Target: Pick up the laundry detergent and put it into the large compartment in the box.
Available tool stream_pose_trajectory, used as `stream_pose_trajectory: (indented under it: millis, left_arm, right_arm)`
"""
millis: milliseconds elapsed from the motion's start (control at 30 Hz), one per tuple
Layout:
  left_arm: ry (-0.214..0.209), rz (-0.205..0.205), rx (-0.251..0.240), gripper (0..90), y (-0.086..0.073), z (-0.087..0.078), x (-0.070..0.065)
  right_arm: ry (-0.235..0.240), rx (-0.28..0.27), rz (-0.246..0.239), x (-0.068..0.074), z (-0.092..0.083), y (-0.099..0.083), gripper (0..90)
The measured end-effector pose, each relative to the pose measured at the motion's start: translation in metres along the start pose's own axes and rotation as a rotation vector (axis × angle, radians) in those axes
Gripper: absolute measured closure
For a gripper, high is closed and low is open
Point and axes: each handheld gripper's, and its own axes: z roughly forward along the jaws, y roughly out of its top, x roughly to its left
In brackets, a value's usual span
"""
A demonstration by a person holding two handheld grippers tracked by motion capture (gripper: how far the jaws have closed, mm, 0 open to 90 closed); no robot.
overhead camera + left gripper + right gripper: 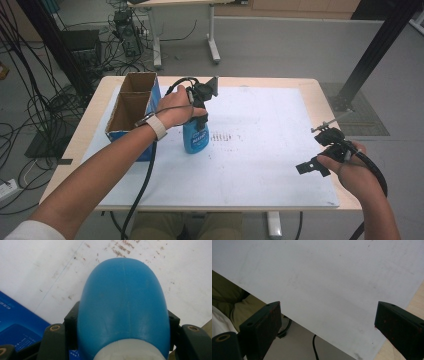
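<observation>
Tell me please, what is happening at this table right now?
A person works at the table with a claw in each hand. The left claw is shut on a blue bottle, gripping it near its top; the bottle stands upright on the white mat, right beside an open cardboard box. The right claw is open and holds nothing; it hangs over the mat's near right corner, away from the bottle.

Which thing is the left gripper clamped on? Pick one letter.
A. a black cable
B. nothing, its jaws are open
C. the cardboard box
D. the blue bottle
D: in the left gripper view the blue bottle sits between the left gripper jaws, which press its sides, beside the cardboard box.
</observation>
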Motion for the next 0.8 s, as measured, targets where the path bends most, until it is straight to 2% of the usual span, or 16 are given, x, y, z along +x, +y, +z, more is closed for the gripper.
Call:
stream_pose_trajectory:
  millis: [800]
  left_arm:
    - [0.000,-0.001,-0.001,38.5,-0.0003,0.0001,0.0001]
  right_arm:
    - [0.002,-0.002,0.002,0.0001,0.0010,-0.0013,7.3]
